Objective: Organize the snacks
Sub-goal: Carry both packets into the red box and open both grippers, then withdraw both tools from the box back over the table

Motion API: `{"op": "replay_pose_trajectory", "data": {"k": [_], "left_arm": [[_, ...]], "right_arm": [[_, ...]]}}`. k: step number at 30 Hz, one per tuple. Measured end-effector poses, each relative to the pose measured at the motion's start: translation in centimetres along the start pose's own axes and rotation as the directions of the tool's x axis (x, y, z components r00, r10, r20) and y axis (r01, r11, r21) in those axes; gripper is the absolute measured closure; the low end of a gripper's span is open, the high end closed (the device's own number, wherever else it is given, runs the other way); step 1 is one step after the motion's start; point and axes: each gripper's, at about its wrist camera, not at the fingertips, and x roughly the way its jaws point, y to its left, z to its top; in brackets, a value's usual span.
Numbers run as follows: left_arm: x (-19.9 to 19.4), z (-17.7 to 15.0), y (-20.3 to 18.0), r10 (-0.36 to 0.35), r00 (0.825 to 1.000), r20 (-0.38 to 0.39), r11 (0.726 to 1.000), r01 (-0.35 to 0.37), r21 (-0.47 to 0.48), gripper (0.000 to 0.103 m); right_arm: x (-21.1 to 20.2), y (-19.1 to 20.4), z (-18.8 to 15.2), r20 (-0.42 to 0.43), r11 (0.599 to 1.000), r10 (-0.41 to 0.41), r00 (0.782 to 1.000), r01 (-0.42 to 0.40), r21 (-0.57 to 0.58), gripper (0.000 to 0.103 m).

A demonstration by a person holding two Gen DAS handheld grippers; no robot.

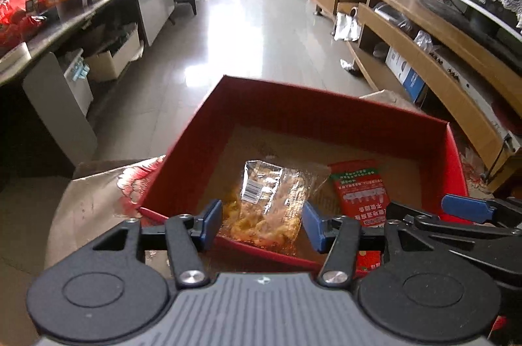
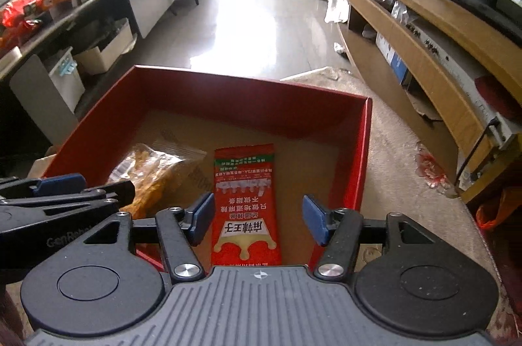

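Observation:
A red cardboard box (image 1: 326, 114) (image 2: 248, 95) with a brown floor stands in front of both grippers. Inside it lie a clear packet of yellow snacks (image 1: 270, 202) (image 2: 156, 173) and, to its right, a red snack packet (image 1: 359, 189) (image 2: 244, 202) with white print. My left gripper (image 1: 262, 223) hovers over the clear packet, open, its blue pads apart from the wrapper. My right gripper (image 2: 257, 222) hangs over the red packet, open, and its pads do not touch the packet. Each gripper shows at the edge of the other's view.
The box rests on a beige carpet (image 2: 407, 150) with a red flower pattern. A low wooden TV cabinet (image 2: 424, 29) runs along the right. A dark table (image 1: 81, 16) with boxes and bags stands at the left. Glossy tiled floor (image 1: 244, 29) stretches beyond the box.

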Motion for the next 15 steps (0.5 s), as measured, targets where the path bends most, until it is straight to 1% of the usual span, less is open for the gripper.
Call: {"op": "replay_pose_trajectory", "data": {"k": [3,9,15], "left_arm": [[-1.0,-0.2,0.3,-0.009,1.0,0.013,1.0,0.009,-0.005,0.045],[-2.9,-1.2,0.6,-0.003,0.999,0.041,1.0,0.003,0.004,0.043],[-4.6,-2.6,1.3,-0.005,0.999,0.04,1.0,0.005,0.001,0.041]], "right_arm": [[-1.0,0.1,-0.3,0.019,1.0,-0.009,1.0,0.01,-0.004,0.034],[-2.3,0.8,-1.1,0.034,0.999,-0.034,0.999,0.035,-0.024,0.033],[-3.9,1.4,-2.0,0.05,0.998,-0.044,0.998,0.046,-0.037,0.031]]}}
